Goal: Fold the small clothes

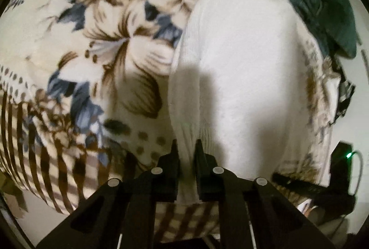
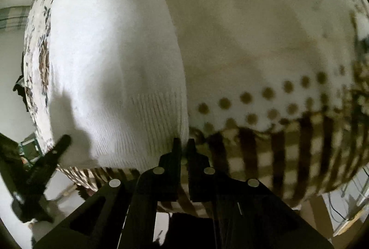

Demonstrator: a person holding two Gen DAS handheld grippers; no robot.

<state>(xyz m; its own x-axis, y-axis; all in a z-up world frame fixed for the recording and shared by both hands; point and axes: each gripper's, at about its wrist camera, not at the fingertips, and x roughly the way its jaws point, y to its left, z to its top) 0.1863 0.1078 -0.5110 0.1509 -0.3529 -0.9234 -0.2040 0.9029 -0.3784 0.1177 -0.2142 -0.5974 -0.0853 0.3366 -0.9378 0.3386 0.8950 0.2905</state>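
On the left of the scene a floral blanket [image 1: 110,46] covers the surface, its striped and dotted border running along the near edge, and the white knitted garment [image 1: 237,60] lies flat on it, stretching away from both hands so that its long axis runs from the ribbed hem nearest the cameras toward the far side. The left gripper [image 1: 186,147] sits at the hem's left corner with its fingers closed on a pinch of the ribbed knit, which bunches up between them. Further right, across the width of the hem, the right gripper [image 2: 183,145] has its fingers drawn together at the hem's right corner, seemingly nipping the very edge of the white knit where it meets the blanket [image 2: 265,25], though the bite there is thin and hard to confirm. Each hand is thus at its own near corner, level with the other, and the whole body of the garment lies straight ahead of the fingers. Judging from this, the next move likely carries the hem forward over the body to fold it in half. Beyond the far right side, a dark green cloth [image 1: 322,0] lies bunched.
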